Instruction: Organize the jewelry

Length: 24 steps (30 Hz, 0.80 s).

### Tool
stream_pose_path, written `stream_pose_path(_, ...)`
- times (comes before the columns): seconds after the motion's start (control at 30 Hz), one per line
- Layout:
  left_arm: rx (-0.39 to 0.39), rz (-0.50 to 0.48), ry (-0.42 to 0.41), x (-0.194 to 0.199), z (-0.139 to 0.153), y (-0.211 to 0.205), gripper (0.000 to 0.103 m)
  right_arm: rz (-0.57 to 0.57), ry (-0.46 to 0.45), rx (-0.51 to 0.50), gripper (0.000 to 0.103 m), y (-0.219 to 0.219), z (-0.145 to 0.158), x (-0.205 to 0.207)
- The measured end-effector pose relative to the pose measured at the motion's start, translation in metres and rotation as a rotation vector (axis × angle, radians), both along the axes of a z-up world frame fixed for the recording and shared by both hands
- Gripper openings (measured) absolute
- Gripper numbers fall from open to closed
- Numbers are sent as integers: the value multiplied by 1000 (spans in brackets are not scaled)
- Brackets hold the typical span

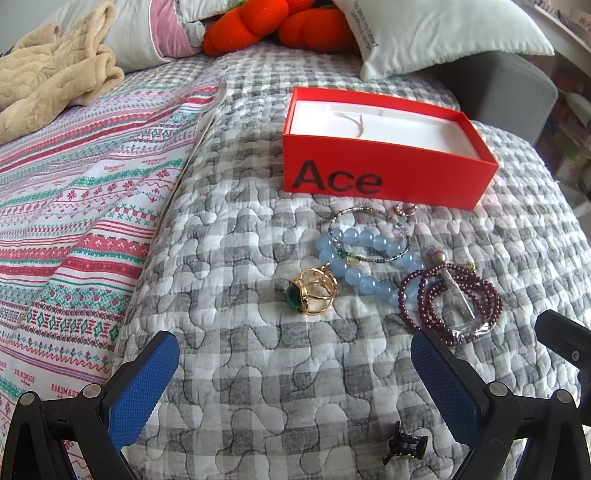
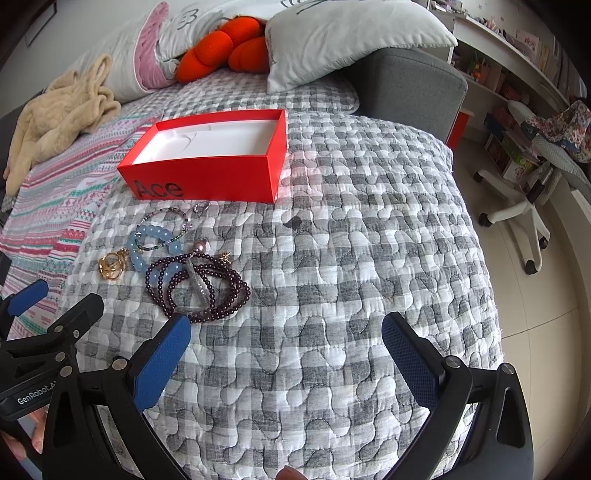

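Observation:
An open red box [image 1: 388, 181] marked "Ace", white inside, sits on the grey checked quilt; it also shows in the right wrist view [image 2: 207, 181]. In front of it lie a gold ring with a green stone [image 1: 314, 291] [image 2: 112, 266], a blue bead bracelet [image 1: 354, 258] [image 2: 147, 240], a thin beaded bracelet [image 1: 369, 236], a dark red bead strand [image 1: 454, 299] [image 2: 207, 288] and a small ring [image 1: 405, 209]. My left gripper [image 1: 295, 373] is open and empty, just short of the jewelry. My right gripper [image 2: 286, 350] is open and empty, to the right of the pile.
A black hair claw [image 1: 404, 445] lies between the left fingers. A striped blanket [image 1: 74, 221] covers the bed's left side. Pillows [image 2: 347, 40], an orange plush [image 1: 280, 26] and a beige blanket [image 1: 48, 81] lie at the back. The bed edge, floor and a white chair [image 2: 517, 206] are right.

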State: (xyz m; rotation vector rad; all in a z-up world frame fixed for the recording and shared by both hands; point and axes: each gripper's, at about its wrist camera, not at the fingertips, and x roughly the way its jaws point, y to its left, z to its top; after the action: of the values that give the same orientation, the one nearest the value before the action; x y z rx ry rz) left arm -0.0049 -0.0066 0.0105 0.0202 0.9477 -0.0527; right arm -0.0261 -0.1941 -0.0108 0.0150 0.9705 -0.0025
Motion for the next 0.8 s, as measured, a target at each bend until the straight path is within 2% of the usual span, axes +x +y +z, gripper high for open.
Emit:
stream_pose_path(0.4, -5, 2, -19, 1, 4, 5, 103, 1, 2, 1, 103, 0, -1, 1)
stream_pose_path(0.57, -20, -8, -58, 3, 10, 15, 103, 18, -5, 16, 103, -3, 2, 6)
stream_pose_path(0.8, -5, -23, 20, 28, 16, 37, 103, 81, 77, -8, 103, 0, 8, 31)
